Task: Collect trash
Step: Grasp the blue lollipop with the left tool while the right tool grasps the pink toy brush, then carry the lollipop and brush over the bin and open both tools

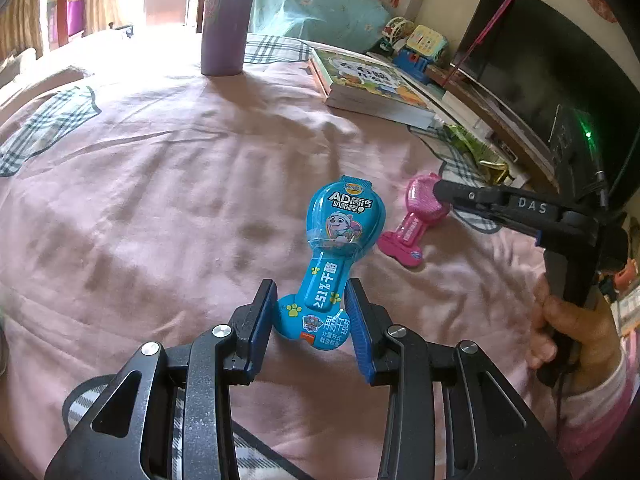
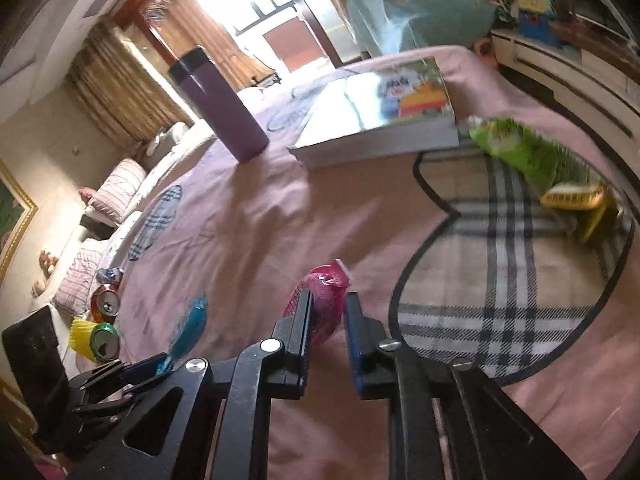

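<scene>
A blue cheese-stick wrapper (image 1: 334, 256) lies on the pink bedsheet (image 1: 168, 184). My left gripper (image 1: 312, 292) is open, its jaws on either side of the wrapper's lower end. A pink wrapper (image 1: 416, 220) lies to its right, with my right gripper (image 1: 438, 192) at its upper end. In the right wrist view the right gripper (image 2: 329, 300) has the pink wrapper (image 2: 326, 300) between its jaws; whether they press it is unclear. The blue wrapper (image 2: 190, 330) and the left gripper (image 2: 132, 372) show at lower left.
A purple bottle (image 1: 228, 16) and a picture book (image 1: 368, 84) stand further back on the bed. A green snack bag (image 2: 532, 156) lies near the bed's right edge. Two cans (image 2: 105, 322) lie at the far left. A dark screen (image 1: 548, 80) stands to the right.
</scene>
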Tool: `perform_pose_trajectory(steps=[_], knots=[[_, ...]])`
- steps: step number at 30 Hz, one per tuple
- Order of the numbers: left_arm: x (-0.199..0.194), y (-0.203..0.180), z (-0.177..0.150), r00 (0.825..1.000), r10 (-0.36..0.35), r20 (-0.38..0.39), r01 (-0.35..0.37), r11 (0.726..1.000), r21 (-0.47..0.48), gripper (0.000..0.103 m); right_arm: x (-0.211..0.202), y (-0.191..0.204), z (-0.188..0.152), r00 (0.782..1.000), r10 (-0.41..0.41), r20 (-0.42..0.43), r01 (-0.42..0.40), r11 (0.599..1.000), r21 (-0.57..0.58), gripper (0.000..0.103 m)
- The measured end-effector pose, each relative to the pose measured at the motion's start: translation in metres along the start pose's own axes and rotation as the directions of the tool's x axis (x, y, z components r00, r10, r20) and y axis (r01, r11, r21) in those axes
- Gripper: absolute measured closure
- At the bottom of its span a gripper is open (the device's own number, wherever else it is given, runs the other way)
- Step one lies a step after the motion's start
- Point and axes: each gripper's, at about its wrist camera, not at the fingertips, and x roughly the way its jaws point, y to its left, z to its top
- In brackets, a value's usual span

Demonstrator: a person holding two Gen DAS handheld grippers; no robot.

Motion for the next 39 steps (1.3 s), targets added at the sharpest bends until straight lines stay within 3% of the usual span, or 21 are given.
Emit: perform_pose_trajectory(steps=[6, 9, 11, 12, 13, 14, 16, 19, 23, 24, 29, 34, 39], knots=[[0.006, -0.001, 0.000, 0.999, 0.039, -0.013, -0.039, 0.998, 0.046, 0.067, 0.003, 0.007, -0.019, 0.997, -0.061, 0.037, 0.059, 0.997, 0.054, 0.058], [0.006, -0.007, 0.003, 0.998, 0.057, -0.001, -0.056, 0.995, 0.082, 0.057, 0.005, 0.019, -0.026, 0.995, -0.082, 0.048, 0.080, 0.996, 0.036, 0.048], [0.009, -0.011, 0.005, 0.998, 0.069, 0.010, -0.070, 0.991, 0.111, 0.053, 0.011, 0.027, -0.025, 0.995, -0.093, 0.043, 0.093, 0.996, 0.002, 0.048], [0.011, -0.012, 0.005, 0.997, 0.071, 0.011, -0.072, 0.990, 0.120, 0.053, 0.011, 0.027, -0.024, 0.995, -0.089, 0.041, 0.089, 0.996, -0.003, 0.051], [0.015, -0.014, 0.005, 0.997, 0.071, 0.005, -0.071, 0.989, 0.132, 0.053, 0.013, 0.027, -0.022, 0.996, -0.082, 0.039, 0.083, 0.997, -0.002, 0.066], [0.019, -0.015, 0.005, 0.998, 0.069, -0.004, -0.068, 0.988, 0.140, 0.053, 0.015, 0.025, -0.020, 0.997, -0.072, 0.034, 0.072, 0.997, 0.006, 0.073], [0.023, -0.017, 0.004, 0.997, 0.081, 0.000, -0.080, 0.984, 0.157, 0.058, 0.013, 0.017, -0.018, 0.998, -0.046, 0.039, 0.044, 0.998, 0.040, 0.083], [0.021, -0.020, 0.003, 0.997, 0.074, 0.009, -0.075, 0.981, 0.179, 0.076, 0.002, 0.012, -0.020, 0.998, -0.005, 0.058, 0.001, 0.998, 0.066, 0.090], [0.013, -0.020, 0.003, 0.999, 0.033, 0.011, -0.034, 0.988, 0.149, 0.077, -0.019, 0.017, -0.027, 0.995, 0.027, 0.091, -0.032, 0.998, 0.058, 0.095], [0.010, -0.020, 0.002, 1.000, 0.026, 0.016, -0.028, 0.989, 0.145, 0.077, -0.025, 0.019, -0.029, 0.994, 0.032, 0.101, -0.037, 0.998, 0.053, 0.101], [-0.001, -0.029, 0.002, 0.999, -0.016, 0.029, 0.012, 0.991, 0.132, 0.077, -0.056, 0.020, -0.039, 0.988, 0.034, 0.150, -0.041, 0.998, 0.047, 0.103], [-0.007, -0.034, 0.001, 0.999, -0.026, 0.033, 0.021, 0.992, 0.123, 0.078, -0.063, 0.022, -0.044, 0.987, -0.022, 0.158, 0.018, 1.000, 0.021, 0.103], [-0.014, -0.044, -0.001, 0.998, -0.051, 0.036, 0.046, 0.990, 0.132, 0.078, -0.088, 0.024, -0.055, 0.978, -0.011, 0.207, 0.009, 1.000, 0.010, 0.103]])
